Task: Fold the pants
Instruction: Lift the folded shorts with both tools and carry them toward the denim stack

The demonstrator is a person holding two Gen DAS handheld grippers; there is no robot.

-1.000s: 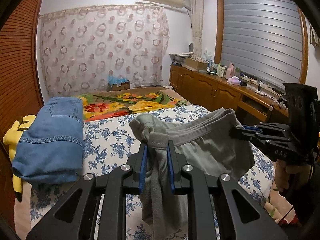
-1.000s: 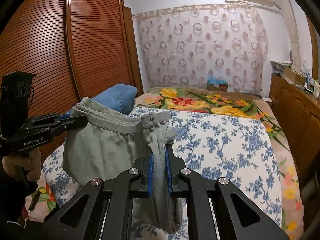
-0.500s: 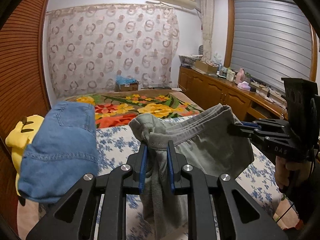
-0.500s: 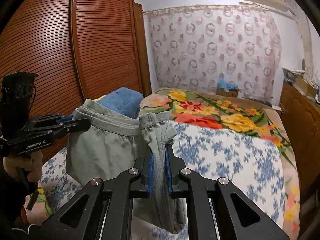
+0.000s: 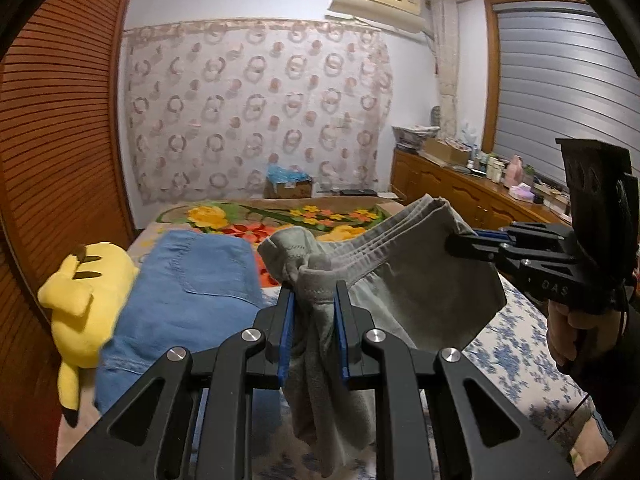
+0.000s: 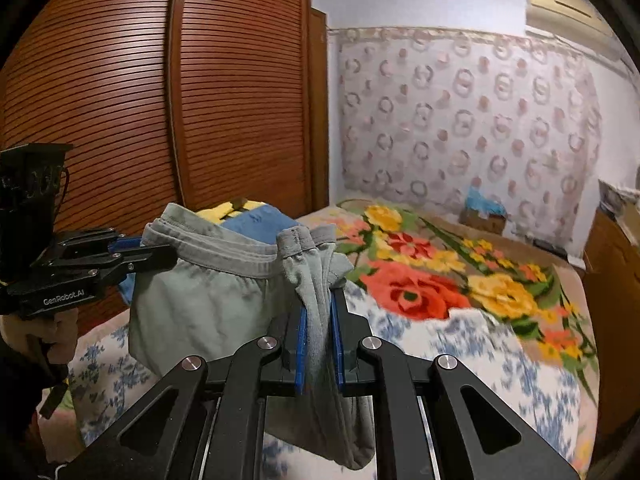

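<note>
Grey-green pants (image 5: pixel 408 280), soft knit with a ribbed elastic waistband, hang in the air above the bed (image 6: pixel 472 344), stretched between my two tools. Fabric is folded over, lower part drooping in loose vertical folds.

Left tool (image 5: pixel 314 312): blue pads clamped on a bunched end of the waistband, cloth wadded thick between them. Right tool (image 6: pixel 318 328): pads pressed together on the other waistband end, fabric pinched thin. Both tools point slightly downward; my hands grip the black handles from below, right hand (image 5: pixel 568 332) seen in the left view, left hand (image 6: pixel 44 332) in the right view.

Below and left: folded blue denim jeans (image 5: pixel 188 292), stitched back pocket up, next to a yellow plush toy (image 5: pixel 84 300). Bedsheet is white with blue flowers; a bright floral blanket (image 6: pixel 432 276) lies farther back. Slatted wooden wardrobe (image 6: pixel 160 100) alongside.
</note>
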